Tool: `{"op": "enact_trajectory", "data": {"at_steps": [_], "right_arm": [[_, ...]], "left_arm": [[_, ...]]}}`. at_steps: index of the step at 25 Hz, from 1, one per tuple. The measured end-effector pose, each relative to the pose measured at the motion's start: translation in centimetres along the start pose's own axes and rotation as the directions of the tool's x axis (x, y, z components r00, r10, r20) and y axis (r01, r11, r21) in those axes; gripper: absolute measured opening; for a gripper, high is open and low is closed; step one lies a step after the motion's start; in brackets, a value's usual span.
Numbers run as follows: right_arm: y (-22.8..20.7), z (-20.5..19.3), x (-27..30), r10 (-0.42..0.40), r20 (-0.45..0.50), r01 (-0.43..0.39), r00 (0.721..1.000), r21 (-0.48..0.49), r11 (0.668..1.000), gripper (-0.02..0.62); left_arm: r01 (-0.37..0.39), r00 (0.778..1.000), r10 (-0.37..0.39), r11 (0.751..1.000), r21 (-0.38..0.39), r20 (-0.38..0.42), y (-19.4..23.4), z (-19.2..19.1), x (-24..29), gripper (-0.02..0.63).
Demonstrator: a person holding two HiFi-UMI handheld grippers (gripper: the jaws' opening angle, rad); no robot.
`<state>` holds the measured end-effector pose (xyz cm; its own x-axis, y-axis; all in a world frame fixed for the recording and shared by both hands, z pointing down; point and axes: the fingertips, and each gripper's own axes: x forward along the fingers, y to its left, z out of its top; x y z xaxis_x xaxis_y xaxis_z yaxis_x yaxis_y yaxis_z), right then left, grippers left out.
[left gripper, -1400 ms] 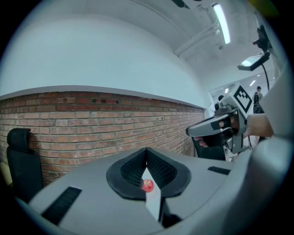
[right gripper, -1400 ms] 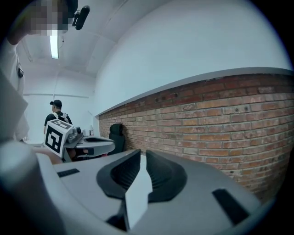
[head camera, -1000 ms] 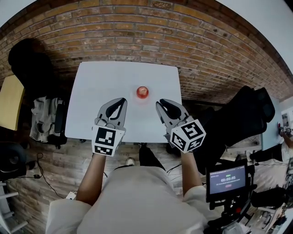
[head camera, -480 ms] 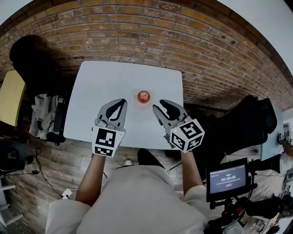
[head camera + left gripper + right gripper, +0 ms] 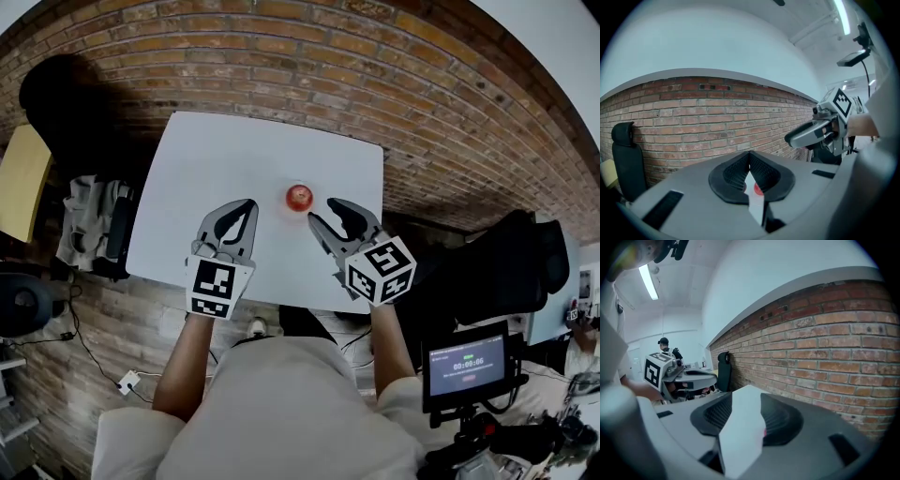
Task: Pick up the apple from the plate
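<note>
A small red apple (image 5: 299, 197) sits near the middle of the white table (image 5: 216, 159); I cannot make out the plate under it against the white top. My right gripper (image 5: 323, 211) hovers just right of and nearer than the apple. Its jaws have just been opening and stand apart with only table between them. In the right gripper view (image 5: 745, 416) a sliver of the apple (image 5: 764, 431) peeks past the right pad. My left gripper (image 5: 246, 203) is left of the apple, shut and holding nothing. The left gripper view (image 5: 750, 157) shows the apple (image 5: 758, 189) through the slit below its tips.
A brick wall (image 5: 281, 66) runs behind the table. A black chair (image 5: 56, 103) and a bundle of cloth (image 5: 89, 230) stand to the left. Another black chair (image 5: 511, 267) and a small screen on a stand (image 5: 466, 364) are to the right.
Both grippers have moved forward over the table toward the apple. The right jaws have opened from nearly shut; the left jaws stay shut.
</note>
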<state>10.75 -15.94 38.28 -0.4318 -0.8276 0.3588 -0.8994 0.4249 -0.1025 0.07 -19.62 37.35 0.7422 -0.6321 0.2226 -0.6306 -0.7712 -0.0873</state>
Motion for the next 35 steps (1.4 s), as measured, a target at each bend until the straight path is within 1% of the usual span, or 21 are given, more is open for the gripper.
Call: {"op": "enact_trajectory", "data": {"at_steps": [6, 12, 17, 21, 35], "right_arm": [[-1.3, -1.4, 2.1, 0.032, -0.066, -0.033, 0.997, -0.007, 0.999, 0.197], [-2.5, -3.1, 4.0, 0.064, -0.129, -0.063, 0.990, 0.013, 0.998, 0.229], [-3.5, -3.9, 5.5, 0.080, -0.161, -0.076, 0.984, 0.028, 0.997, 0.230], [-3.8, -4.9, 6.8, 0.110, -0.197, -0.106, 0.974, 0.032, 0.994, 0.280], [-5.7, -7.8, 9.6, 0.131, -0.292, -0.130, 0.947, 0.023, 0.991, 0.282]], "left_arm": [[-0.018, 1.000, 0.017, 1.000, -0.019, -0.026, 0.8, -1.0, 1.5, 0.006], [-0.025, 0.998, 0.023, 0.999, -0.038, -0.055, 1.3, -1.9, 2.5, 0.006], [-0.032, 0.997, 0.029, 0.999, -0.041, -0.071, 2.0, -2.2, 3.4, 0.006], [-0.036, 0.996, 0.033, 0.999, -0.040, -0.085, 2.6, -2.6, 4.1, 0.006], [-0.061, 0.989, 0.052, 0.996, -0.061, -0.138, 3.5, -4.8, 5.4, 0.006]]}}
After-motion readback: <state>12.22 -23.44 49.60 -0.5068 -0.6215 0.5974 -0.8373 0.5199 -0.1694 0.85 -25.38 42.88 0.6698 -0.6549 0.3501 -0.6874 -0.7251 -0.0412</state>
